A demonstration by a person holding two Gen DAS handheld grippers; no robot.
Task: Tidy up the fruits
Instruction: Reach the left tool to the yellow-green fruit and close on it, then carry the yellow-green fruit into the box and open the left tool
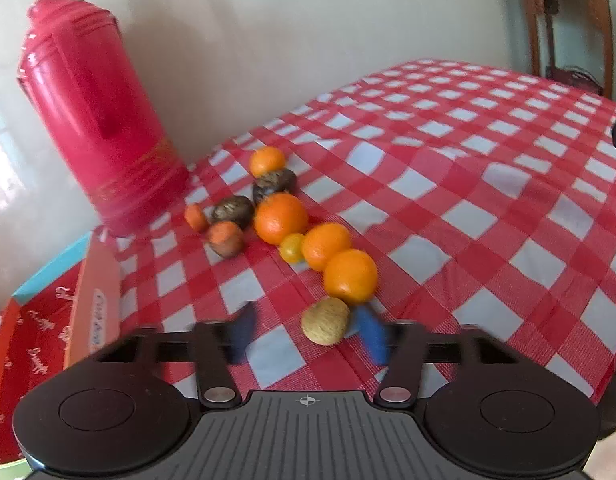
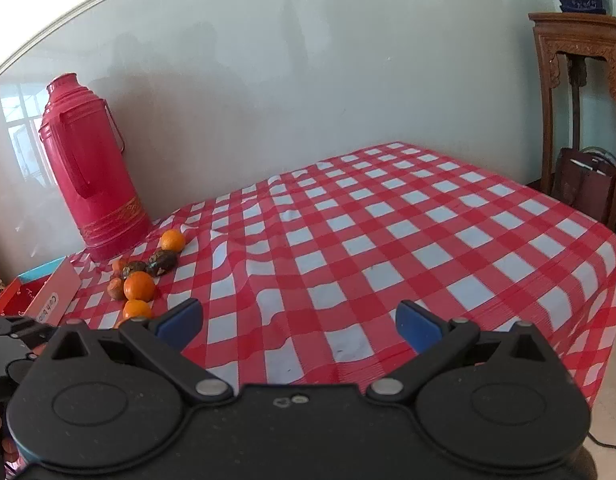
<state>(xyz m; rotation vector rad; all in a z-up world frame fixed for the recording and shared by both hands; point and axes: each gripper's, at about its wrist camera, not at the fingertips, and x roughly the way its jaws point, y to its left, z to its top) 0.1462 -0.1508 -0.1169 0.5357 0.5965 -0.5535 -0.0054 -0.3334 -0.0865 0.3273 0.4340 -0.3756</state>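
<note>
A row of fruit lies on the red-checked tablecloth [image 1: 447, 200]: several oranges [image 1: 349, 276], a small yellow fruit [image 1: 292, 247], dark wrinkled fruits [image 1: 232, 210] and a tan walnut-like fruit [image 1: 325, 321]. My left gripper [image 1: 308, 332] is open, and the tan fruit lies between its blue fingers, close to the right one [image 1: 372, 334]. My right gripper [image 2: 300, 322] is open and empty above the cloth, to the right of the fruit [image 2: 139, 286].
A tall red thermos [image 1: 92, 120] stands at the back left by the wall. An open red gift box [image 1: 48, 328] with a blue rim sits at the left edge. A carved wooden stand [image 2: 579, 100] is at the right beyond the table.
</note>
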